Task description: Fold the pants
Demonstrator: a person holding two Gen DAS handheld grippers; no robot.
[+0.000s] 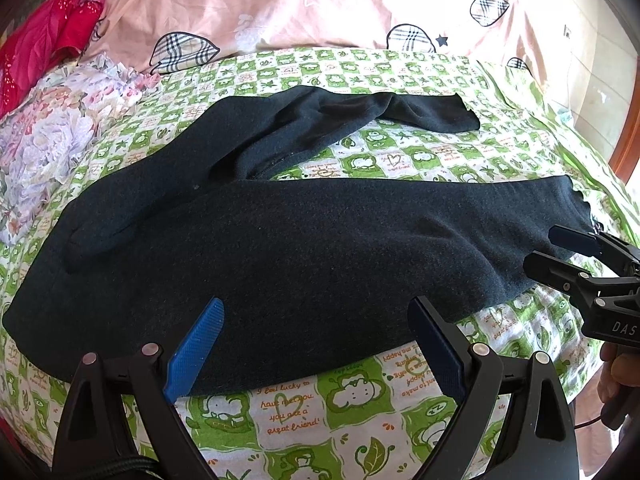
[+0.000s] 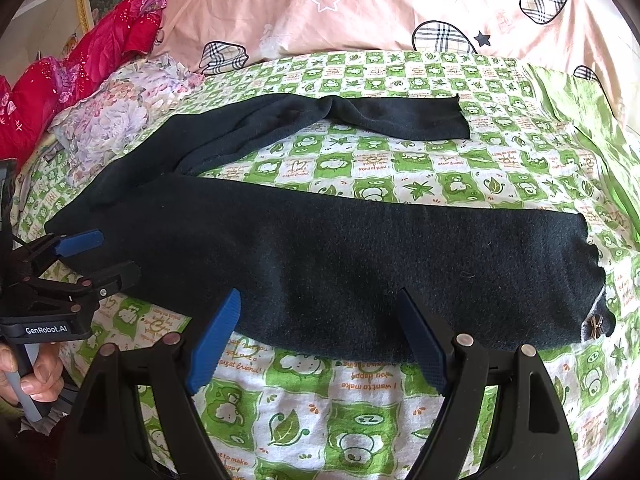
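Observation:
Dark pants (image 1: 280, 248) lie spread on the green-and-white bed sheet (image 1: 288, 412), waist at the left, two legs reaching right, the far leg twisted. They also show in the right wrist view (image 2: 360, 264). My left gripper (image 1: 316, 312) is open, its blue pads over the near edge of the near leg, toward the waist. My right gripper (image 2: 320, 296) is open over the near edge of the same leg, toward the cuff. Each gripper shows in the other's view, the right one (image 1: 556, 248) at the cuff end and the left one (image 2: 108, 256) at the waist end.
A pink quilt with plaid hearts (image 1: 320, 4) lies bunched along the far side of the bed. A floral cloth (image 1: 60, 128) and red fabric (image 1: 44, 44) lie at the far left. A person's hand (image 2: 32, 376) holds the left gripper handle.

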